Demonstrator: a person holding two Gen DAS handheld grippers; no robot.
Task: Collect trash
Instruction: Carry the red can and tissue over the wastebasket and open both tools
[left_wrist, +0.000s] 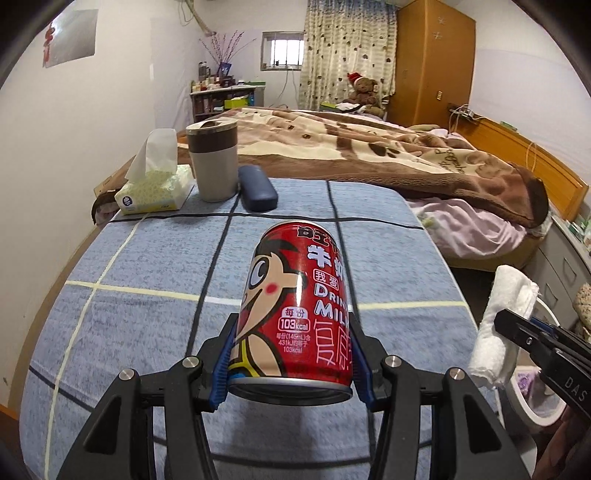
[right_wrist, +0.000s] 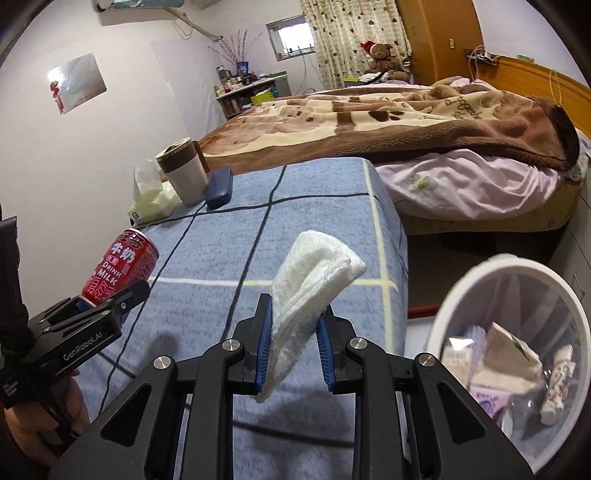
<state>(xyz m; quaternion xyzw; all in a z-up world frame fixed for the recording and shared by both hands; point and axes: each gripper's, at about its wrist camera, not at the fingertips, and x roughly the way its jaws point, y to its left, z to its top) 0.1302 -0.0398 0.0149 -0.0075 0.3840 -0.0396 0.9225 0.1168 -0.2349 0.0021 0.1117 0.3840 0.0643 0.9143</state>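
My right gripper (right_wrist: 293, 345) pinches the tissue wad (right_wrist: 314, 295); the bin (right_wrist: 461, 291) lies lower right, off the table's right edge (right_wrist: 400, 236). My left gripper (left_wrist: 293, 360) clamps the milk can (left_wrist: 299, 306), farther away.

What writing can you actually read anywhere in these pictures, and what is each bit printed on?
"DRINK MILK": red can held in the left gripper.
"103kcal": same can, white box low on its side, left wrist view.
Chinese characters on the can show, but the small print under the calorie box is too fine to read reliably.
"GenRobot.AI": body of the left gripper, right wrist view.
"DAS": body of the right gripper, cut off at the frame edge.
Blanket lettering: too distorted to read.
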